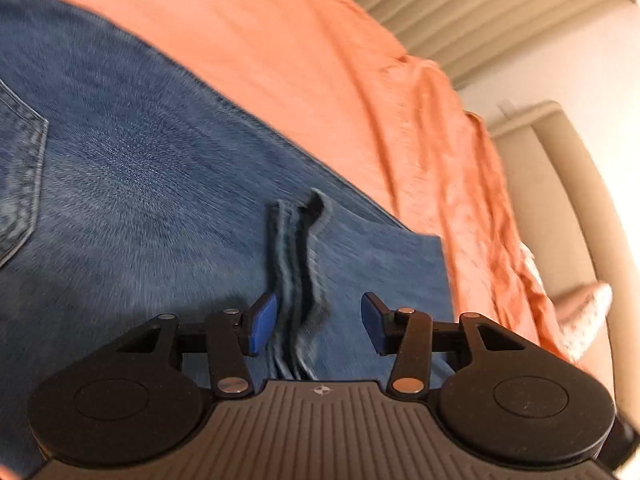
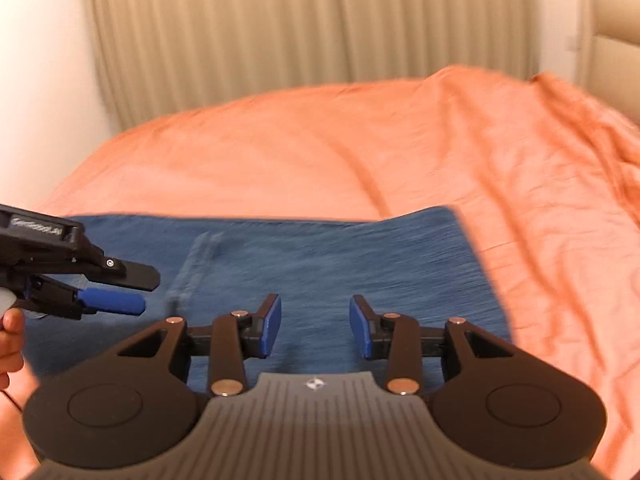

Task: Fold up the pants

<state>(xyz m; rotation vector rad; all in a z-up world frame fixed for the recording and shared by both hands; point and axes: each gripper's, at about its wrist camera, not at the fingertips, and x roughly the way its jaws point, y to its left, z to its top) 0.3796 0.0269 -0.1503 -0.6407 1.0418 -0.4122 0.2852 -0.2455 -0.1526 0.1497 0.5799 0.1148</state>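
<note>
We see the jeans (image 2: pixel 328 264) lying flat on the orange bedspread (image 2: pixel 500 168), their far edge straight and right edge cut square, with bare bedspread stretching beyond toward the curtain (image 2: pixel 304 24). Our left gripper (image 1: pixel 318 322) hangs wide open over a raised seam (image 1: pixel 298 264), holding nothing. Our right gripper (image 2: pixel 315 326) is equally wide, empty above the denim.

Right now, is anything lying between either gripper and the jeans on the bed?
Nothing visible does. The left gripper is open right over the jeans, its blue pads either side of a raised hem. The right gripper is open above the same denim. Only the orange bedspread surrounds the jeans.
</note>
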